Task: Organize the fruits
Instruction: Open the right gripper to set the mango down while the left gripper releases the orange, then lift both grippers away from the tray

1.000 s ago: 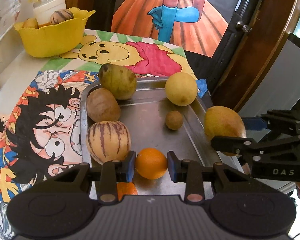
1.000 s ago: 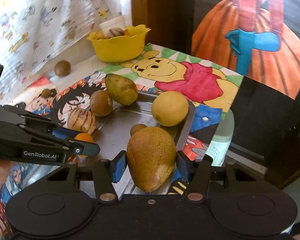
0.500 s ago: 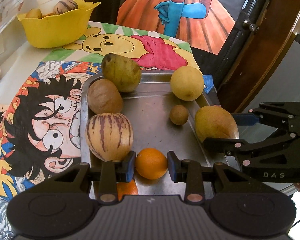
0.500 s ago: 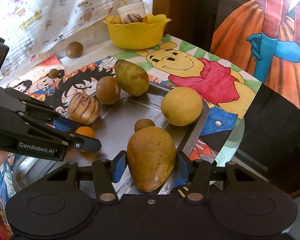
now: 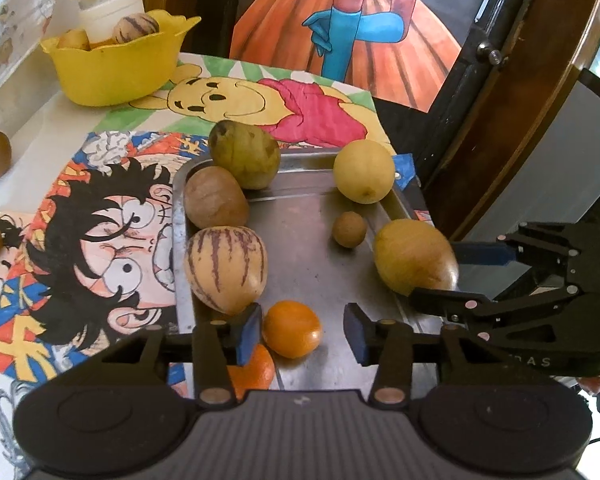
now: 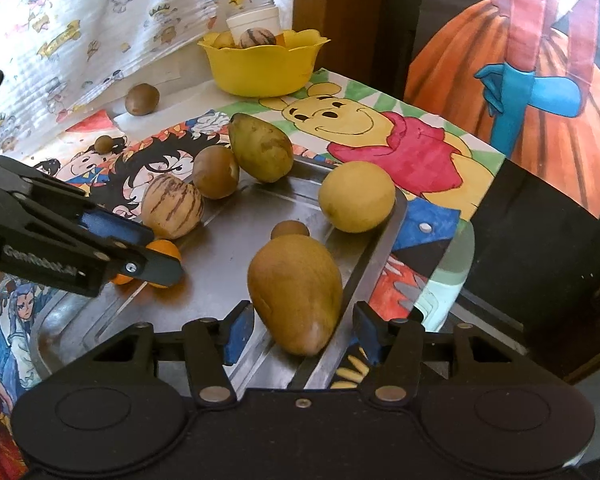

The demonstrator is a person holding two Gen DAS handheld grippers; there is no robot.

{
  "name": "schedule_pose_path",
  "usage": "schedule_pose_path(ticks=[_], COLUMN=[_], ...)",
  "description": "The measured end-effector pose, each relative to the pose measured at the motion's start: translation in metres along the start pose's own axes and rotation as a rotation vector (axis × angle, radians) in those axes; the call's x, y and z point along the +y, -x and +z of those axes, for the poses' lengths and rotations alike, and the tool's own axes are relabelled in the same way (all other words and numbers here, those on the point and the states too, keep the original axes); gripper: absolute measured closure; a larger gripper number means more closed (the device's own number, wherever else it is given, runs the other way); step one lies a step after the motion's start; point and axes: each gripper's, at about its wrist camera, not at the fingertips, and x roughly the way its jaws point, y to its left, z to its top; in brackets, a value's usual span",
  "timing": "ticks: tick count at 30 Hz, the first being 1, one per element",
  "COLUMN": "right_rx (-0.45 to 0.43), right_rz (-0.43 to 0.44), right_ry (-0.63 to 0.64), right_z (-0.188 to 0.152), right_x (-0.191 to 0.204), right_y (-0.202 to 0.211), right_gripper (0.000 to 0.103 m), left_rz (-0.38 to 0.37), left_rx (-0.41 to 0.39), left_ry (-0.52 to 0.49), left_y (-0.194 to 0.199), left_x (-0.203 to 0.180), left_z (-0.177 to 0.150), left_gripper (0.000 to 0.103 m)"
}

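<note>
A steel tray [image 5: 308, 240] lies on cartoon mats. A small orange [image 5: 292, 330] rests on its near end between the pads of my left gripper [image 5: 300, 332]. Those jaws are opening and a gap shows on the orange's right side. A yellow-brown mango [image 6: 296, 292] lies against the tray's right rim [image 6: 364, 280] between the pads of my right gripper [image 6: 302, 332]. Its jaws are opening too, and the right pad stands clear of the fruit. Each gripper also shows in the other's view, the left gripper [image 6: 160, 256] and the right gripper [image 5: 436, 272].
The tray also holds a striped melon [image 5: 226, 268], a brown fruit [image 5: 216, 202], a green mango [image 5: 244, 154], a yellow round fruit [image 5: 364, 170] and a small brown fruit [image 5: 349, 229]. A second orange [image 5: 254, 368] sits under my left finger. A yellow bowl [image 5: 116, 68] with fruit stands at the back left.
The left jaws, shut on the orange before, have spread and let it go. The right pads have eased off the mango, which has come down onto the tray's right rim.
</note>
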Motion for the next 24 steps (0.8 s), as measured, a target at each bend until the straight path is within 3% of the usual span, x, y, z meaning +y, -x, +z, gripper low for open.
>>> schedule_pose_path(ticks=[3,7,10,17,19,24], right_rx=[-0.006,-0.007,0.008,0.078,0.108,0.206], right_rz=[-0.013,-0.015,-0.023,-0.039,-0.036,-0.032], right_ry=[-0.029,-0.102,-0.173,-0.287,-0.32,-0.382], right_z=[-0.003,-0.009,-0.014,-0.024,-0.027,-0.034], right_x=[0.005,0.015,0.025,0.055,0.064,0.086], right_y=[0.011,0.028,0.042,0.067,0.071,0.074], right_gripper=[0.042,0.032,0.028,0.015,0.009,0.007], left_rz=[-0.004,0.007,0.01,0.047,0.062,0.093], left_rx=[-0.017,-0.044,-0.04,0.073,0.134,0.268], left_ry=[-0.002,-0.018,-0.037,-0.01,0.004,0.051], left_y=[0.013,0.033,0.048,0.076,0.082,0.093], left_x=[0.001,0.001,0.004,0.022,0.028,0.044], left_z=[-0.004,-0.011,-0.018,-0.034,-0.041,-0.06], left_gripper=[0.044,0.019,0.012,0.001,0.001,0.001])
